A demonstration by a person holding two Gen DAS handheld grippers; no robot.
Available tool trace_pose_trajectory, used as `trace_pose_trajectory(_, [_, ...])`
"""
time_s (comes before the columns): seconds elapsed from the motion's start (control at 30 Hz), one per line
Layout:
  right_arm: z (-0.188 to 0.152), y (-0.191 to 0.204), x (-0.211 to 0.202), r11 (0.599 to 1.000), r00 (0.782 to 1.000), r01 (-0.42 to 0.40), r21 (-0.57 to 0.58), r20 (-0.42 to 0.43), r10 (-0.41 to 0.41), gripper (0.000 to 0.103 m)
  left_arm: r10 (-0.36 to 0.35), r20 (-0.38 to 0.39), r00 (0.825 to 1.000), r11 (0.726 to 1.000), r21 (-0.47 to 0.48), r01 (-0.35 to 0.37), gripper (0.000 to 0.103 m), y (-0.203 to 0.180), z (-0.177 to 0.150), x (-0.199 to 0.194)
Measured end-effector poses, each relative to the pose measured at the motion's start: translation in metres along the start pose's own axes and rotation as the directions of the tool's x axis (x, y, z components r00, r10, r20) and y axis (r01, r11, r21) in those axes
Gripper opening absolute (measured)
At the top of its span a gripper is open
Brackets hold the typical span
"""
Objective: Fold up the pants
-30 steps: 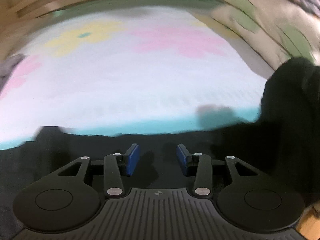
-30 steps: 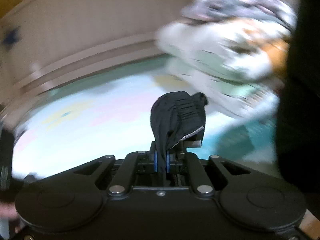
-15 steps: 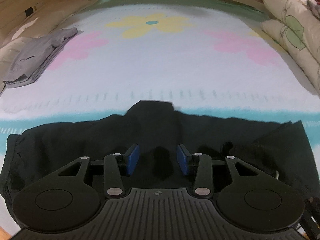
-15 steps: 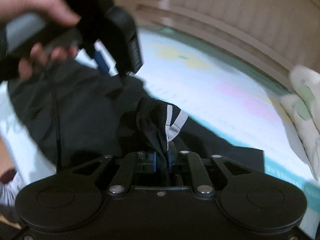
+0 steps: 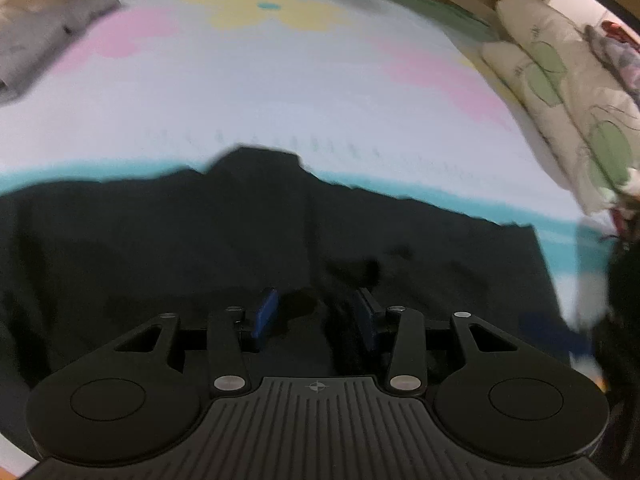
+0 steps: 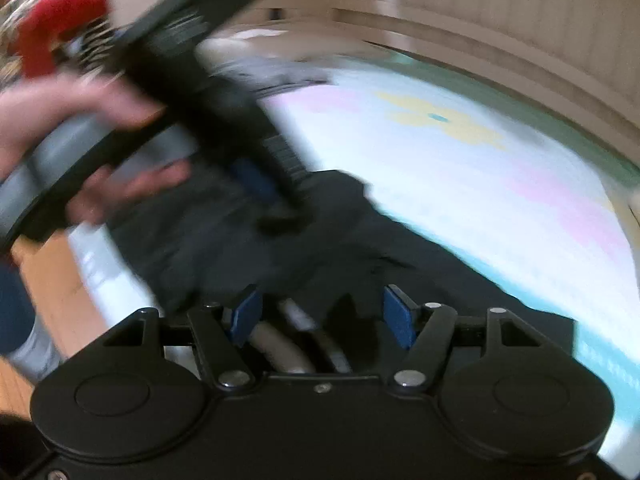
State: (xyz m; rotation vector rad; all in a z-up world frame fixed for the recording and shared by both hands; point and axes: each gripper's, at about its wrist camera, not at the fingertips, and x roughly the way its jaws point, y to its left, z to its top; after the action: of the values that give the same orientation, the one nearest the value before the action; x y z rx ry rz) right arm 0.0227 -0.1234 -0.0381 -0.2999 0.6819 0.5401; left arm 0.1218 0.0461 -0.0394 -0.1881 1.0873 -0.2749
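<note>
Black pants (image 5: 248,248) lie spread flat along near edge of bedsheet (image 5: 280,96), prob laid out w/ room beyond for folding. Left gripper (image 5: 316,312) just above the fabric, jaws apart, holding nothing. Right gripper (image 6: 322,316) also parted, empty, waistband area beneath. Far: pillows (image 5: 568,92), grey garment (image 5: 48,40) off to the side.

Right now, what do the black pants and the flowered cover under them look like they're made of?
The black pants look like thin, soft matte fabric, maybe a light synthetic or cotton blend: they lie limp with shallow creases and no shine. Blur hides the weave. The flowered cover looks like a matte woven or quilted textile with printed pastel flowers and faint stitch-like rows; the fibre cannot be told.
</note>
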Motion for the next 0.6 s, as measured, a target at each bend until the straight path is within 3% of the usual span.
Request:
trace_pose_trajectory(0.2, [0.009,-0.069,-0.006,0.969,0.998,0.065,0.239,-0.029,-0.06,0.07,-0.046,-0.057,0.997,0.999,0.019,0.047,0.041,-0.019,-0.015,0.013])
trace_pose_trajectory(0.33, [0.001,-0.089,-0.004,0.946,0.992,0.125,0.299,-0.042,-0.118,0.071,-0.028,-0.099,0.995,0.997,0.065,0.034,0.041,-0.032,-0.025,0.03])
trace_pose_trajectory(0.5, [-0.008,-0.094,0.007,0.934,0.994,0.11,0.341,-0.057,-0.096,0.071,-0.013,-0.092,0.996,0.996,0.082,0.02,0.05,-0.039,-0.03,0.04])
trace_pose_trajectory(0.6, [-0.011,-0.1,0.0,0.924,0.995,0.1,0.368,-0.055,-0.086,0.072,-0.014,-0.079,0.997,0.996,0.088,0.021,0.05,-0.044,-0.03,0.043])
